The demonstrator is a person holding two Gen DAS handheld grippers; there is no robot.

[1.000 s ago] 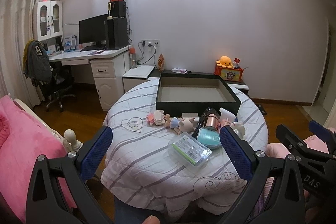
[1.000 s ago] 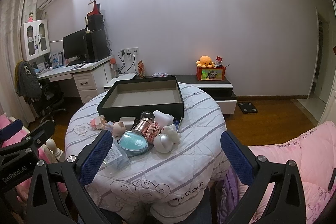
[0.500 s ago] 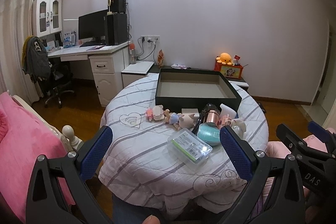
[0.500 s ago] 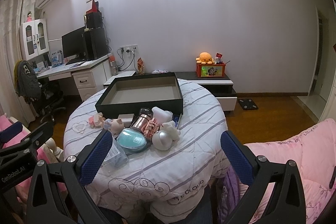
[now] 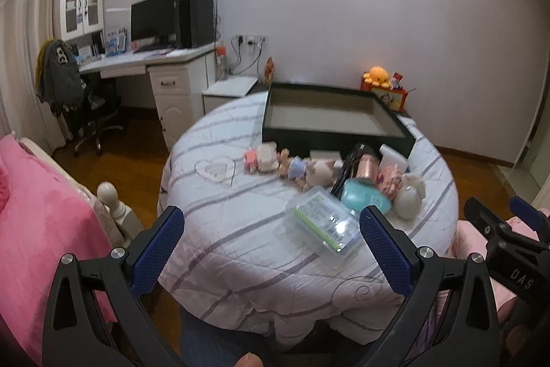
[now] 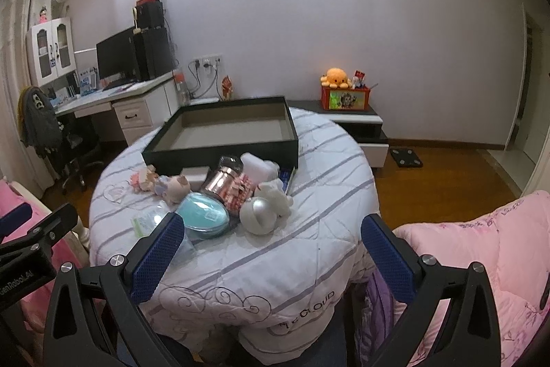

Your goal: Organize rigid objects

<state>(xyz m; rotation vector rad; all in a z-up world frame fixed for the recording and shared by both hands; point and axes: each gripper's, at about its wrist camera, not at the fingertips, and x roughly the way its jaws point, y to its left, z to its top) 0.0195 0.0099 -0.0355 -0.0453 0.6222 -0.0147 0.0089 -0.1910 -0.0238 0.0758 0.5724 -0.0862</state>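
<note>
Clutter of small rigid items at mid-table: clear plastic rectangular case (image 5: pixel 323 224), smooth teal oval shell (image 6: pixel 202 215), copper-toned metal cylinder with black cap (image 6: pixel 223 179), matte silver egg-shaped piece (image 6: pixel 257 217), pale pig figurines (image 5: pixel 309 169). Just behind, shallow black square tray with grey lining (image 6: pixel 223 129). Beneath all, round table in quilted white cloth with lilac stripes (image 6: pixel 309 250). Left gripper (image 5: pixel 271 246) and right gripper (image 6: pixel 271 255), blue textured pads, both spread wide, holding nothing, short of the items.
</note>
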